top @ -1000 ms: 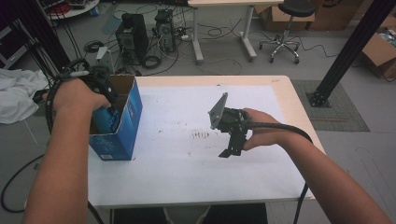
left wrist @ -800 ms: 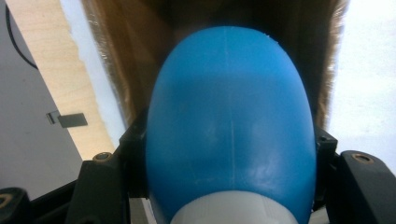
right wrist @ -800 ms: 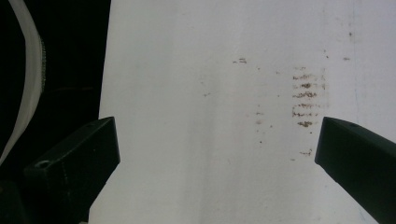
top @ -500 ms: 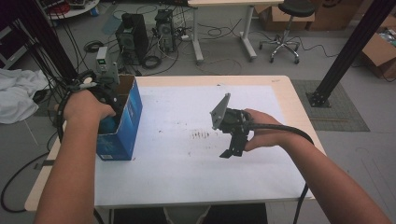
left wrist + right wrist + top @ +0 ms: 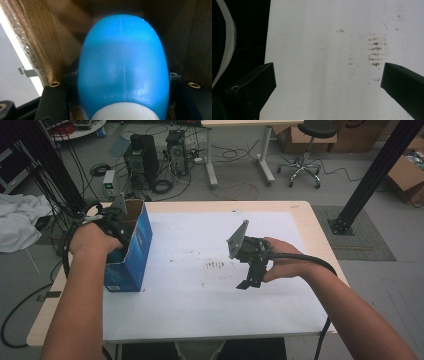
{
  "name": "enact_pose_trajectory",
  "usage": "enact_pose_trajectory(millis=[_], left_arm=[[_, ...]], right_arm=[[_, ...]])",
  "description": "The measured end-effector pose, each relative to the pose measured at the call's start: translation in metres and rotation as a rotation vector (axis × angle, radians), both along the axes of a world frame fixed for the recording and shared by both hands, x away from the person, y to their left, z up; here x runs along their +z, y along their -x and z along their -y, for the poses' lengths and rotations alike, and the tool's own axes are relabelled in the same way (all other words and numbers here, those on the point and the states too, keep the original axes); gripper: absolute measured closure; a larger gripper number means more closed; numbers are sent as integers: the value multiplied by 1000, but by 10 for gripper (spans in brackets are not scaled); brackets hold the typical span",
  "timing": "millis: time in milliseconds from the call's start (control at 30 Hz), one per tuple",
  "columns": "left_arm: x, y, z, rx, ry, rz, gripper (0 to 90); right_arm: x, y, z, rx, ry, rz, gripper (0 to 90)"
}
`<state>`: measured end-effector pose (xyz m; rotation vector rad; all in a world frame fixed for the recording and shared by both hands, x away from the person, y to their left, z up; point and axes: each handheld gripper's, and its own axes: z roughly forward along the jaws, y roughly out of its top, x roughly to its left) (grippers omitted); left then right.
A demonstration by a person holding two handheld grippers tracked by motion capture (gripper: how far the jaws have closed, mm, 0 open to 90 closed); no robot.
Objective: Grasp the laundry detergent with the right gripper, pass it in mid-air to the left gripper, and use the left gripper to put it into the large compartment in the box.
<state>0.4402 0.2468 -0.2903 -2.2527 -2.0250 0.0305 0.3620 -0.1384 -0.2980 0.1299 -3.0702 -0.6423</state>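
Observation:
An open blue cardboard box (image 5: 134, 251) stands at the table's left side. My left gripper (image 5: 118, 226) reaches down into it, and the hand covers its jaws in the high view. In the left gripper view, my left gripper (image 5: 122, 83) is shut on a smooth blue rounded plastic object (image 5: 122, 60) with a white end (image 5: 123, 112). The box's brown inner walls (image 5: 37, 42) surround it. My right gripper (image 5: 248, 279) hovers over the middle of the white table top (image 5: 190, 300), pointing down. Its jaws stand wide open with nothing between them, as the right gripper view (image 5: 328, 75) shows.
Brown smudge marks (image 5: 216, 265) lie on the table top left of the right gripper. The right gripper's cable (image 5: 305, 257) trails along the right forearm. Computer towers (image 5: 142, 157) and cables sit on the floor behind the table, and a black post (image 5: 372, 175) rises at the far right.
My left hand has sunk deeper into the blue box with the blue object, which no longer shows above the rim in the high view. The right hand has kept still.

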Motion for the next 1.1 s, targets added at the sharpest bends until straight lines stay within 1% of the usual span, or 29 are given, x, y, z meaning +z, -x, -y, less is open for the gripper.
enact_pose_trajectory(millis=[200,267,400,467,567,600,700,867,900,1033,1100], left_arm=[[0,0,2,6,-8,-3,382],[0,0,1,9,-6,4,382],[0,2,0,27,8,23,380],[0,2,-1,30,24,32,368],[2,2,0,21,35,34,333],[3,2,1,18,34,34,307],[6,2,3,3,15,39,290],[11,3,5,5,13,41,284],[13,3,5,-2,8,44,283],[18,4,6,-4,3,59,282],[21,4,7,-1,8,61,282]], right_arm=[[1,0,-1,0,1,1,0],[1,1,-1,0,1,2,0],[2,2,-1,1,1,4,0],[3,2,-1,0,1,5,0],[3,2,-2,3,2,6,0],[3,3,-2,4,2,6,0],[2,3,-3,3,2,6,0],[1,3,-4,7,1,6,0],[1,3,-4,7,1,6,0],[1,3,-4,8,-1,8,0],[1,3,-4,7,-3,7,0]])
